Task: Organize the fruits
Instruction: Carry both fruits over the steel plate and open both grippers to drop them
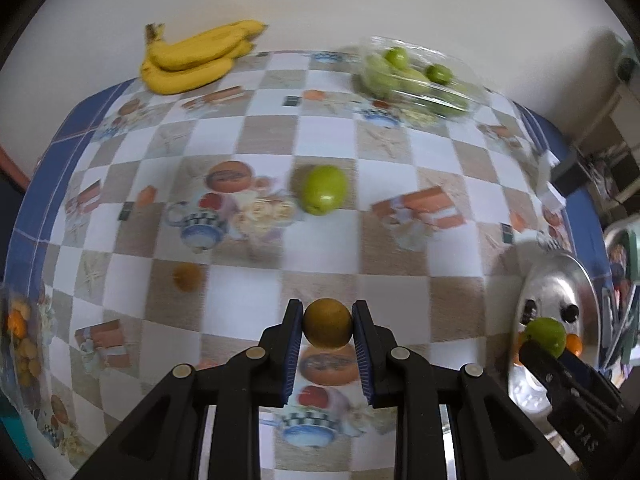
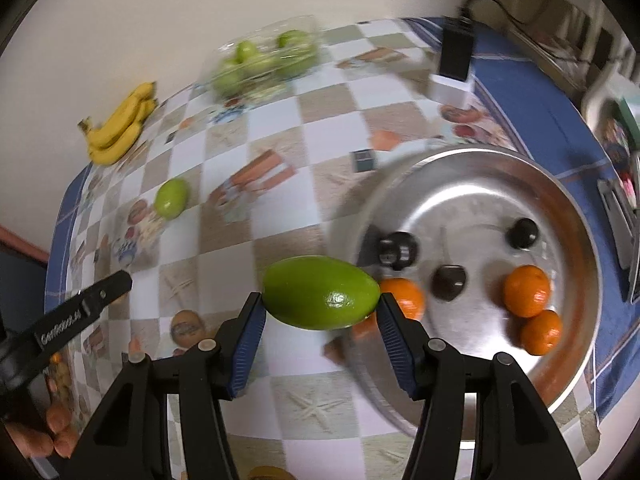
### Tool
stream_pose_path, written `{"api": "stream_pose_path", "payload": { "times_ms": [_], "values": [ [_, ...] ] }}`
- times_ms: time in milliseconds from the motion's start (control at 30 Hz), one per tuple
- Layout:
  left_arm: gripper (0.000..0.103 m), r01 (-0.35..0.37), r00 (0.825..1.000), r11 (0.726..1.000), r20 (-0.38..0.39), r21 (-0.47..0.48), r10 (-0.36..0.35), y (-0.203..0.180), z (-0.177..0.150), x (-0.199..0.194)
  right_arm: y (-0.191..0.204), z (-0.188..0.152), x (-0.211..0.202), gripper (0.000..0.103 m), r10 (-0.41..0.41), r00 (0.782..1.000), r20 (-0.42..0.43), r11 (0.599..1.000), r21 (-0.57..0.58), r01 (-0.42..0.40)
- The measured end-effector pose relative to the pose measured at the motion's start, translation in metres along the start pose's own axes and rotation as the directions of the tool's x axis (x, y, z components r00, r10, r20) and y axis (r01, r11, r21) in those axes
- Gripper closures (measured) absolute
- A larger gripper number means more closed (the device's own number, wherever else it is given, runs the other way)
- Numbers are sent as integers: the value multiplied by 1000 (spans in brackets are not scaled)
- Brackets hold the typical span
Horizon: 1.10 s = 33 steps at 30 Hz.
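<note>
The left gripper (image 1: pixel 327 322) is pinching a small round brownish-yellow fruit (image 1: pixel 327 323) between its blue pads, low in the centre of the left wrist view, with the checked tablecloth (image 1: pixel 256 128) showing blurred beneath it. The right gripper (image 2: pixel 321 300) is clamping a large green fruit (image 2: pixel 321 293) lengthwise, its two pointed ends pressing against the pads, in the lower middle of the right wrist view. That fruit is hanging over the near left rim of a wide metal tray (image 2: pixel 560 208), which is filling the right side of that frame. On the tray three oranges (image 2: pixel 526 290) are lying, one partly hidden behind the held fruit and two touching each other at the lower right, along with some dark round things (image 2: pixel 449 282) that cannot be identified. A single green fruit (image 1: pixel 323 189) is sitting alone on the cloth at the centre of the left view, and a small brown fruit (image 1: pixel 187 276) is lying well apart from it at lower left. A bunch of bananas (image 1: pixel 192 58) is resting at the top left, at the table's far edge by the wall. A clear plastic container of green fruits (image 1: pixel 412 76) is standing at the upper right of the same view. A black and white box (image 2: pixel 454 68) is standing at the upper right of the right view, and a hand's fingertips (image 2: pixel 60 424) are showing at lower left, beneath the other gripper's black body.
</note>
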<state>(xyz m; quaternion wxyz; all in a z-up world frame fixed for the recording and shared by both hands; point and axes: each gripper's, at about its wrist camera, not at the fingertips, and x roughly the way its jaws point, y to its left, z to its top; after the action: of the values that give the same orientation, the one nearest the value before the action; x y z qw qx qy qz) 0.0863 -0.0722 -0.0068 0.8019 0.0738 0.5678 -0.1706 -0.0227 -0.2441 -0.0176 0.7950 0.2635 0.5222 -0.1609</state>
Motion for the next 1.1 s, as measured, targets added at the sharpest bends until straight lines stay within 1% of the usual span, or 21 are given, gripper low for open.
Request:
{"api": "stream_pose_path", "payload": {
  "times_ms": [67, 233, 333, 467, 533, 700, 867, 967, 1100],
  "values": [
    [76, 6, 1000, 1000, 1, 29, -6, -14, -2, -1, -14, 1, -1, 44, -9, 1000, 1, 999, 31, 9],
    [76, 51, 999, 992, -3, 113, -51, -57, -10, -4, -41, 1, -8, 44, -31, 999, 13, 996, 88, 30],
    [76, 98, 995, 980, -16, 175, -97, -88, -18, -7, -54, 1, -13, 44, -34, 999, 22, 993, 118, 31],
    [76, 125, 992, 956, -32, 265, -121, -123, -30, -10, -70, -1, -20, 44, -35, 999, 33, 988, 154, 29],
    [76, 139, 990, 946, -45, 292, -132, -134, -35, -8, -80, -3, -21, 44, -20, 999, 32, 983, 182, 14],
    [76, 104, 994, 933, -52, 344, -92, -150, -44, -1, -95, -10, -19, 44, -15, 1000, 12, 975, 220, 12],
    [76, 124, 992, 917, -66, 380, -107, -162, -53, 3, -106, -14, -19, 44, -3, 1000, 3, 968, 252, 2],
    [76, 140, 989, 918, -92, 372, -113, -166, -55, 12, -110, -17, -14, 44, 11, 1000, -16, 964, 265, -6],
    [76, 160, 985, 911, -125, 379, -121, -172, -61, 21, -113, -19, -6, 44, 19, 999, -42, 960, 281, -6]
  ]
}}
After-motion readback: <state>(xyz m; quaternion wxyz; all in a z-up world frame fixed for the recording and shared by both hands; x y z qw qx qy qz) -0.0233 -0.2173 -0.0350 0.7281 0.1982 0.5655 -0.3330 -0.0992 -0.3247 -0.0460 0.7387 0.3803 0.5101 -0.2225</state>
